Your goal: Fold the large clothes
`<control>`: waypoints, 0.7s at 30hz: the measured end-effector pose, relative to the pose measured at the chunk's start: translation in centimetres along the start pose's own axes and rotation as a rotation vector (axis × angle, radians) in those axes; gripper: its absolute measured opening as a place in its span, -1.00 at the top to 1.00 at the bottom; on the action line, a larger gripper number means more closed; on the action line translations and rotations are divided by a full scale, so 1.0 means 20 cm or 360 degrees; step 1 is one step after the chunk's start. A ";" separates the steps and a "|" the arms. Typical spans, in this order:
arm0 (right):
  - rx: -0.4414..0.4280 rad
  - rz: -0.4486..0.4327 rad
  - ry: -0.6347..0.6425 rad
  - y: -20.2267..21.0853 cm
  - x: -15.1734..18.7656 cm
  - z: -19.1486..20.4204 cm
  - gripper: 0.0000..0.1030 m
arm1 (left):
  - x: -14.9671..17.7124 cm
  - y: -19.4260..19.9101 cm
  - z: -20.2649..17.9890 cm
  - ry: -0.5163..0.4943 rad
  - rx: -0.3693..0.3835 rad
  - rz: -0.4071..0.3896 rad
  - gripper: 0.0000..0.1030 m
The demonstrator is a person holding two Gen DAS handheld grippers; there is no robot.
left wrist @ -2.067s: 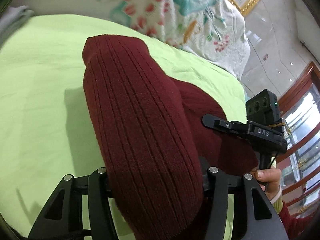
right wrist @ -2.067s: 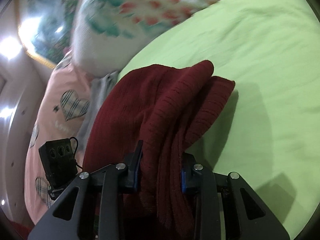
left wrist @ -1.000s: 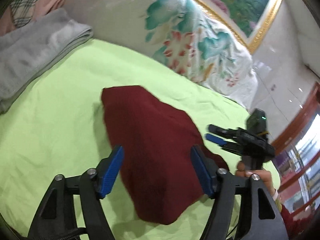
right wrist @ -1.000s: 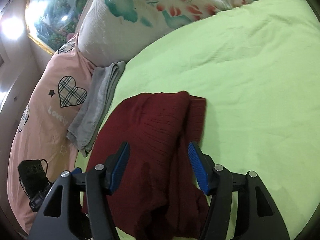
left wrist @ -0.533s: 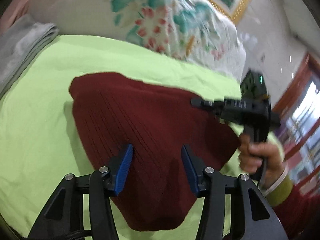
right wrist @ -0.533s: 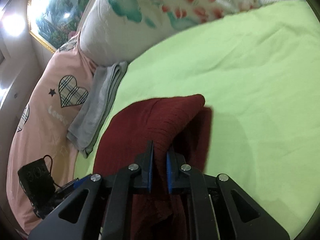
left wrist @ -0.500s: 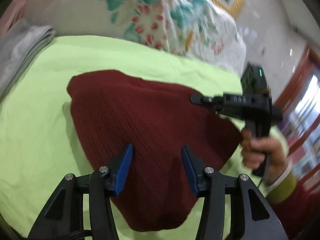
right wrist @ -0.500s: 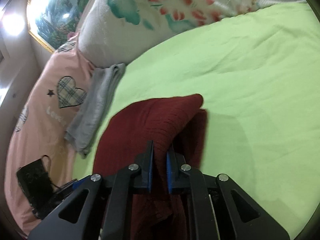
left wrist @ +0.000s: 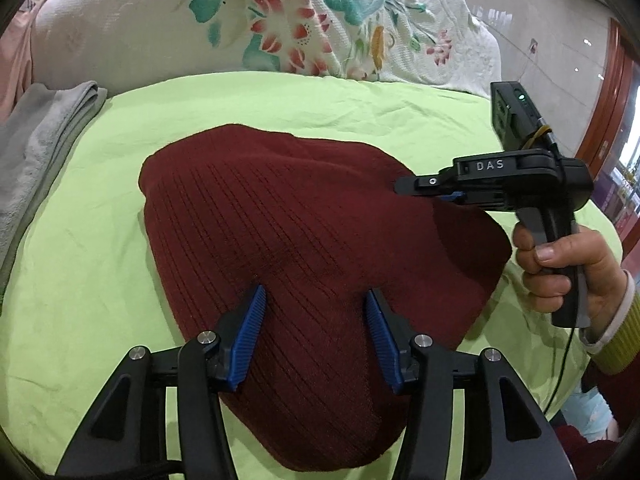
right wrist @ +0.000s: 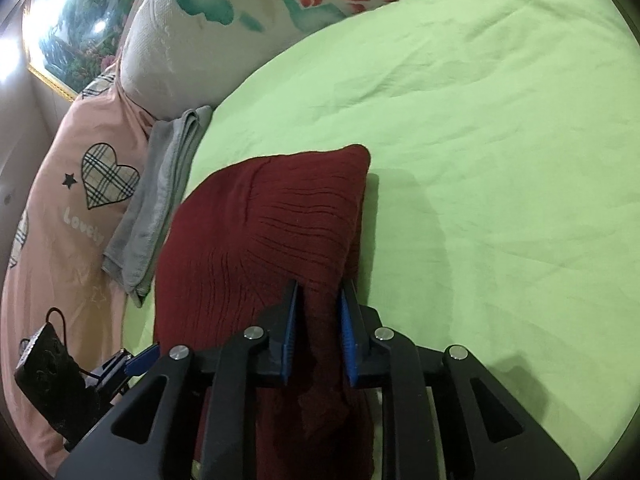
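A dark red ribbed knit sweater (left wrist: 304, 240) lies folded on the green bedsheet (left wrist: 80, 280). My left gripper (left wrist: 316, 304) is open just above its near edge, with the blue pads apart and nothing between them. My right gripper (right wrist: 318, 296) has its pads partly apart around a raised fold of the sweater (right wrist: 280, 220) on its right side. It also shows in the left wrist view (left wrist: 424, 190), at the sweater's right edge, held by a hand.
A folded grey towel (left wrist: 36, 152) lies left of the sweater, also in the right wrist view (right wrist: 160, 200). A floral pillow (left wrist: 280, 20) and a pink heart-print pillow (right wrist: 80, 184) line the far side. The green sheet (right wrist: 500, 160) stretches to the right.
Both grippers let go of the sweater, which came down flat on the bed. The right gripper then shut on a fold at its right edge and now has its pads wider apart. The left stays open.
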State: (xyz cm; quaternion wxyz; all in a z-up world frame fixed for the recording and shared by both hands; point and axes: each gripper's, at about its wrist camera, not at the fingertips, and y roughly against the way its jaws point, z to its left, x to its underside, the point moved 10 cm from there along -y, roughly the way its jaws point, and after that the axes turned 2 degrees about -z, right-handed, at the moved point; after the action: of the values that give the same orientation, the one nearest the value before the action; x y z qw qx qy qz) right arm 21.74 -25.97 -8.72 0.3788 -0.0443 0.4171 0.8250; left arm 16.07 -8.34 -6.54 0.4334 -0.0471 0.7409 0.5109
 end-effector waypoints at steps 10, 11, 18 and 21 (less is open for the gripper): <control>-0.0084 -0.0177 0.0149 0.21 0.00 0.25 0.56 | -0.02 0.17 0.07 0.0278 0.0170 -0.0131 0.02; -0.0102 -0.0157 0.0164 0.20 0.02 0.27 0.56 | -0.02 0.20 0.08 0.0307 0.0192 -0.0142 0.02; -0.0158 -0.0079 0.0152 0.13 0.15 0.31 0.56 | -0.07 0.36 0.00 0.0447 0.0498 -0.0258 0.13; -0.0155 -0.0064 0.0149 0.13 0.20 0.29 0.56 | 0.00 0.25 -0.05 0.0334 0.0407 -0.0100 0.18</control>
State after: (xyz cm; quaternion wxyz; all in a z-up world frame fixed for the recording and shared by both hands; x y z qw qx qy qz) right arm 18.57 -20.40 -4.94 0.3728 -0.1097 0.3928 0.8335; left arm 12.97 -6.71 -2.98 0.3718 -0.0679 0.8393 0.3907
